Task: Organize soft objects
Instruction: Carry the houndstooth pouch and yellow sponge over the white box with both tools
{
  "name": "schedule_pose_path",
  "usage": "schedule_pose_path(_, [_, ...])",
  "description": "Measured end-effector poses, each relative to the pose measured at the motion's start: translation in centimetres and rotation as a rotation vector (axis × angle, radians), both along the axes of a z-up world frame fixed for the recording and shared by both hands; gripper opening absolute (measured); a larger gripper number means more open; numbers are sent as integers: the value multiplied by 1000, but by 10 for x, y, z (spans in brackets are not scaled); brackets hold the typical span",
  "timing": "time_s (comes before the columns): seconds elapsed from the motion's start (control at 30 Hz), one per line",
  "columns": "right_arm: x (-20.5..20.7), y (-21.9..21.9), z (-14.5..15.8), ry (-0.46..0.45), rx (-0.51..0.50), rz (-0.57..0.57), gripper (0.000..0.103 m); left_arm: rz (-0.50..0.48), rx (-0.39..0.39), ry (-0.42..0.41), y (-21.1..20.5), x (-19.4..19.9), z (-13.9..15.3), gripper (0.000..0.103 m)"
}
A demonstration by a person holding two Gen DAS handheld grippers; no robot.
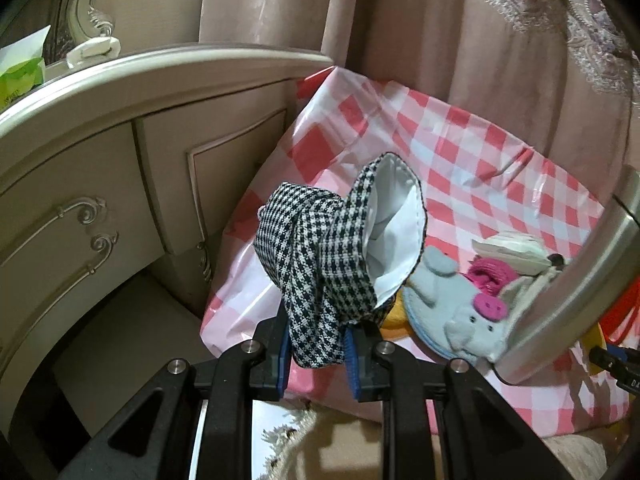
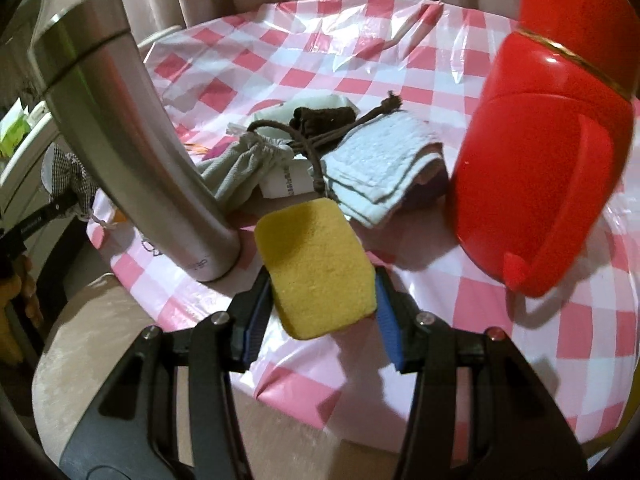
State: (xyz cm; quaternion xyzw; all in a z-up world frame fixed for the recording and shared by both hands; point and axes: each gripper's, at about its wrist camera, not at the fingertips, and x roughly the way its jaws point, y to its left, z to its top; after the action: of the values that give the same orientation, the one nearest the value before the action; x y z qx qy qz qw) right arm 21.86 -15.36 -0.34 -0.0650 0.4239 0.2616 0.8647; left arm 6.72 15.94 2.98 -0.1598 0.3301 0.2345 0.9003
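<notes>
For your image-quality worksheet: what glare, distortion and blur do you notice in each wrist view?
Left wrist: fisheye bends the dresser; glare streaks the checked tablecloth; houndstooth hat sharp. Right wrist: steel flask bows, red jug looks soft, yellow sponge clear.

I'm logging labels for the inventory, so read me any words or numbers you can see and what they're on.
Nothing can be read for certain.
Steel flask: pale marking near its base, blurred.
White box: dark print, too small.
Green packet: lettering blurred.
</notes>
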Motion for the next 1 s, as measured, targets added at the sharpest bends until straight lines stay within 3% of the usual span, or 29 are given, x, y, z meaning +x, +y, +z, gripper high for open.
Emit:
schedule_pose_path(0.4, [-49,-46,24,-23,102,-67,52,-135,-5,-44,-64,-38,25,23])
schedule_pose_path(0.63, [-80,-92,32,-25,143,-131,52,-311,36,-55,-127,-50,31,23])
schedule_pose_path(1.0, [-119,-175,31,-25,159,-276,52,-620,-10,-56,-238,-44,36,23])
